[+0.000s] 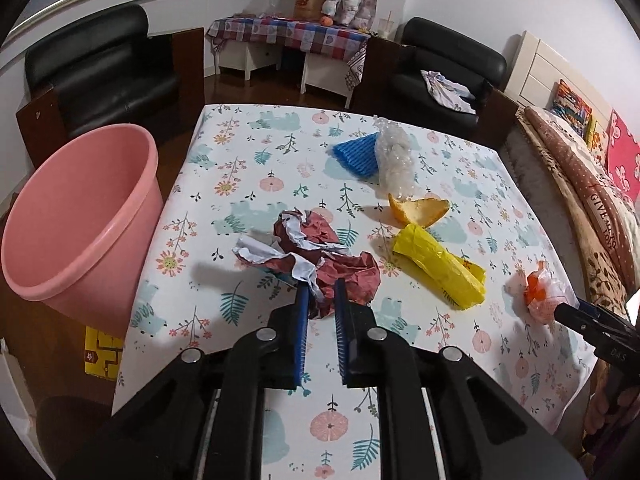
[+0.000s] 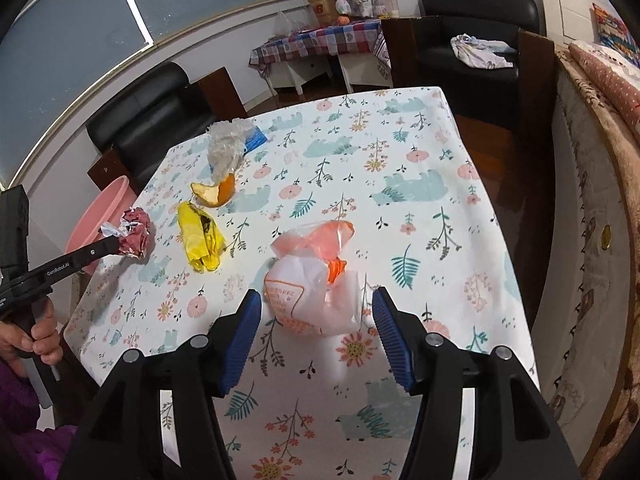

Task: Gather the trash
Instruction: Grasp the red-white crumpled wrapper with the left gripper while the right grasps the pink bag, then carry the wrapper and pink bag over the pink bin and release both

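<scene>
My left gripper (image 1: 322, 292) is shut on a crumpled red and white paper (image 1: 320, 252), which also shows in the right wrist view (image 2: 134, 236). My right gripper (image 2: 316, 304) is open, its jaws on either side of a white and orange plastic bag (image 2: 316, 280) on the table; that bag shows at the right of the left wrist view (image 1: 540, 296). A yellow bag (image 1: 438, 270), an orange peel (image 1: 418, 210), a clear plastic bag (image 1: 396, 158) and a blue ribbed piece (image 1: 356, 154) lie on the floral tablecloth (image 1: 248, 184). A pink bucket (image 1: 76, 216) stands left of the table.
Black armchairs (image 1: 104, 68) (image 1: 444, 68) stand beyond the table. A desk with a checked cloth (image 1: 292, 36) is at the back wall. A bed with blankets (image 1: 580, 184) runs along the table's right side.
</scene>
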### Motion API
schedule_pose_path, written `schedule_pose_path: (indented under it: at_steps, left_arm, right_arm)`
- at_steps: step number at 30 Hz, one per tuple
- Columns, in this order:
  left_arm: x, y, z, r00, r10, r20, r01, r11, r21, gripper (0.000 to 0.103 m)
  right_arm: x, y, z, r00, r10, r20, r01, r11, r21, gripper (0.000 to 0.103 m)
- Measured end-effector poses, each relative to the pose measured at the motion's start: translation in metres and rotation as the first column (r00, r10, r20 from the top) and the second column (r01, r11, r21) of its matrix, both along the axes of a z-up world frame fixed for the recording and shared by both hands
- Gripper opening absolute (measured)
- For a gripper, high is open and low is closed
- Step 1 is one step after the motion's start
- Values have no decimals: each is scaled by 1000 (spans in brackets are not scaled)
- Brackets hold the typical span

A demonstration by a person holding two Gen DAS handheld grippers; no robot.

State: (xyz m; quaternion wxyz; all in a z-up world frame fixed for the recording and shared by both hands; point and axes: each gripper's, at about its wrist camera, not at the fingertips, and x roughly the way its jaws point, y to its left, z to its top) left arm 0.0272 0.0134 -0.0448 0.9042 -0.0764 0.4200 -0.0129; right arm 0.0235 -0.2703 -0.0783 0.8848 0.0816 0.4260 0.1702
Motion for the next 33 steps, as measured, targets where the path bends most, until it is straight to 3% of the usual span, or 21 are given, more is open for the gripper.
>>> schedule_pose_path:
  at_steps: [3, 4, 8, 21, 33]
  left_arm:
    - [-1, 1, 1, 1000, 1, 6, -1, 1000, -4, 12]
    - [-1, 2, 1, 1000, 2, 9, -2, 1000, -6, 12]
    - [-5, 3, 3, 1000, -2, 27, 3, 1000, -15, 12]
    - [-23, 18, 32, 986, 21, 166, -20, 1000, -7, 12]
    - [-43, 64, 55, 957, 141, 253, -148, 989, 9, 12]
  right_arm:
    - [-2, 2, 2, 1000, 2, 8, -2, 1000, 6, 51]
    - [-2, 3, 2, 1000, 5, 7, -5, 1000, 5, 42]
    - [-4, 8, 3, 1000, 14, 10, -14, 1000, -6, 35]
    - [-9, 49, 41, 985, 113, 132, -111, 994, -16, 32]
    - [16, 137, 75, 941, 283, 187, -296, 954, 48, 32]
